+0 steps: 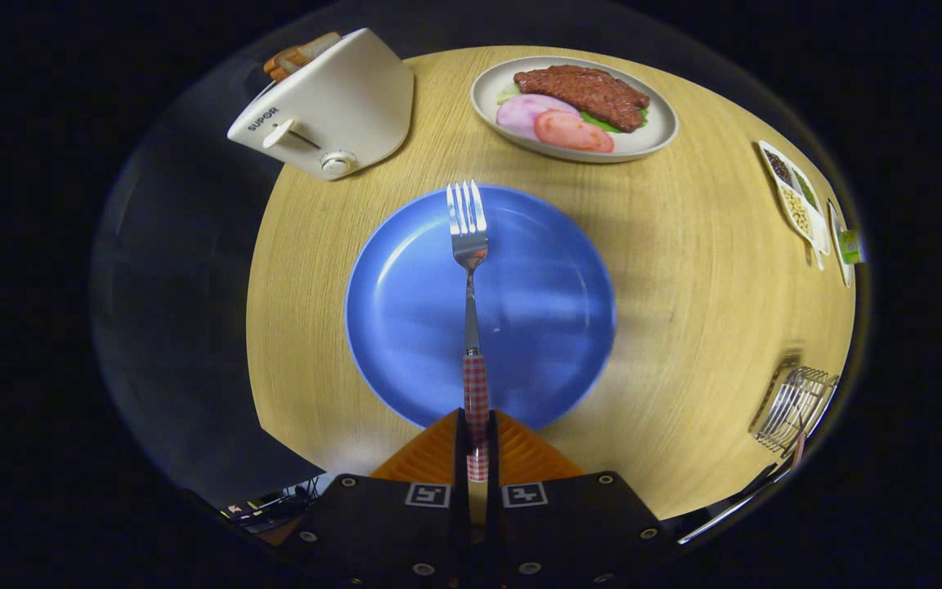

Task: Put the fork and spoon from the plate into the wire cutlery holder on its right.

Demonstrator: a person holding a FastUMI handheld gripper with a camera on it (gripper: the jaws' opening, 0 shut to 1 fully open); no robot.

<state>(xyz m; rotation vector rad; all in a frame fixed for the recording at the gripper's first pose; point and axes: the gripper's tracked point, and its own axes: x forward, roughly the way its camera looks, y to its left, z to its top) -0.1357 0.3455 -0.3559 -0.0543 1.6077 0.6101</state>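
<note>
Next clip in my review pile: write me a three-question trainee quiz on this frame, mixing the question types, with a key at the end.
1. True or false: the gripper is shut on the fork by its checked handle.
2. Multiple choice: what lies on the blue plate beneath the fork? A) a spoon B) a knife C) nothing else visible
3. Short answer: which object stands beyond the blue plate, beside the plate of food, with toast in its slots?

Key:
1. True; both fingers press the handle, tines pointing away.
2. C.
3. The white toaster. The wire cutlery holder sits off to the right, a checked handle already showing in it.
</note>
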